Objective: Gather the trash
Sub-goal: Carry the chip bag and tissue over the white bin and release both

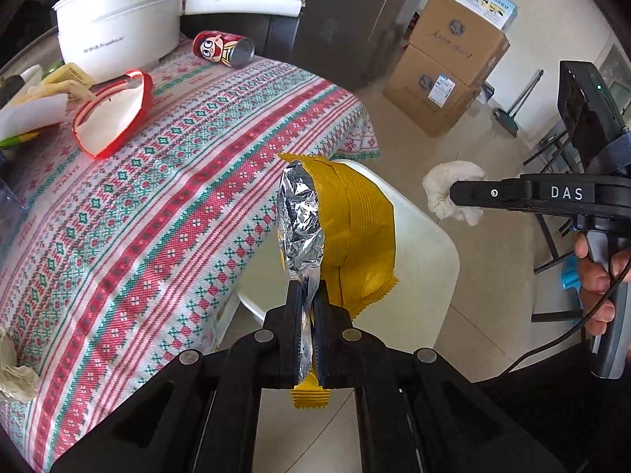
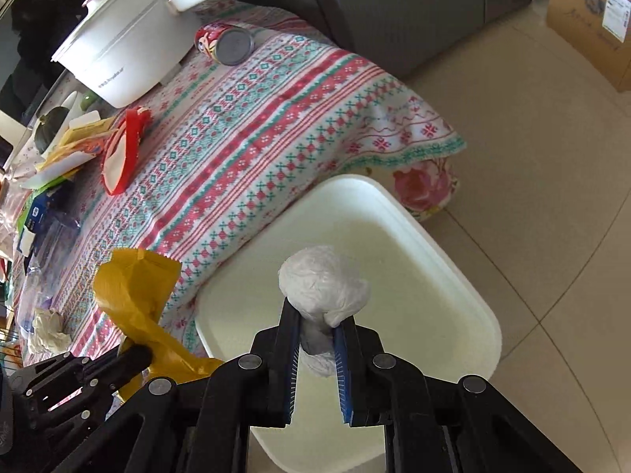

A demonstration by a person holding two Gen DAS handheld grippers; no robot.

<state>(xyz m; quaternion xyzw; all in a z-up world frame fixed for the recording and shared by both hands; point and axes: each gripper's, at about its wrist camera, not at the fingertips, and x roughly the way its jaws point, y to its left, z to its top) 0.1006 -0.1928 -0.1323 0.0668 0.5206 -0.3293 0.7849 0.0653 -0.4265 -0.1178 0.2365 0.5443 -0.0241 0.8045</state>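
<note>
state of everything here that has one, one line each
left gripper: shut on yellow foil-lined wrapper, torn open
right gripper: shut on crumpled white tissue wad
white plastic bin: open, looks empty
red cartoon drink can: lying on its side
white lidded pot: lid on, upright
</note>
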